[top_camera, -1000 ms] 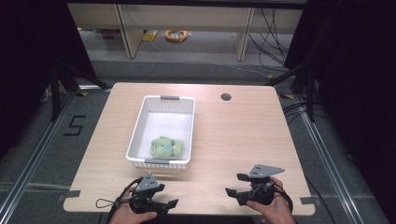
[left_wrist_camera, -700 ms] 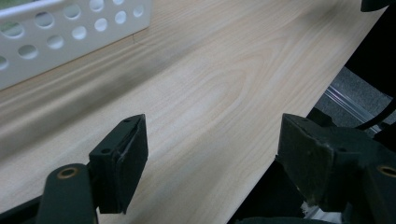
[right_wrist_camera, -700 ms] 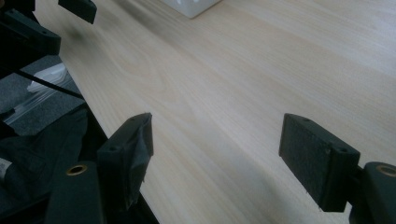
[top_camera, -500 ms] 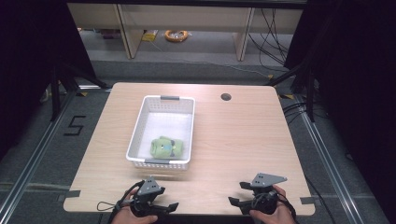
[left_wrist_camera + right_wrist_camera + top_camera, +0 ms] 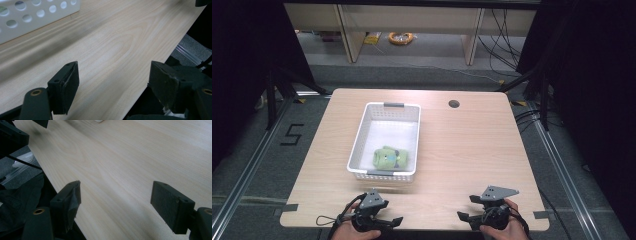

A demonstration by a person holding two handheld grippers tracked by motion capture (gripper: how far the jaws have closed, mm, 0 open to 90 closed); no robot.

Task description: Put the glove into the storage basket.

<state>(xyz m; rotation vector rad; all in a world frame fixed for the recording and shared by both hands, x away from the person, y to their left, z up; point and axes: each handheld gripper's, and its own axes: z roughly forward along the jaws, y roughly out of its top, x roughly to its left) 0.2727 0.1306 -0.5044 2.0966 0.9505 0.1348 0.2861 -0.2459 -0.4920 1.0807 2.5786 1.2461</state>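
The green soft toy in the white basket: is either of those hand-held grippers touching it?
Apart. In the high view the green toy lies inside the basket, while the left gripper and right gripper sit at the table's near edge, bare wood between.

A light wood-grain bench point(image 5: 462, 150) with rounded corners stands on a grey floor point(image 5: 422, 75), and a small dark round hole point(image 5: 454, 104) sits near the bench's far edge. Beyond the bench, pale shelving point(image 5: 412, 22) runs across the back, with a coil of orange cable point(image 5: 401, 37) lying on the floor beneath it. Black curtains point(image 5: 582, 75) hang to either side of the bench. Left of the bench a black figure 5 point(image 5: 292, 134) is marked on the floor, beside metal rails point(image 5: 247, 175). Dark cables point(image 5: 502, 30) trail beyond the bench's far right corner.
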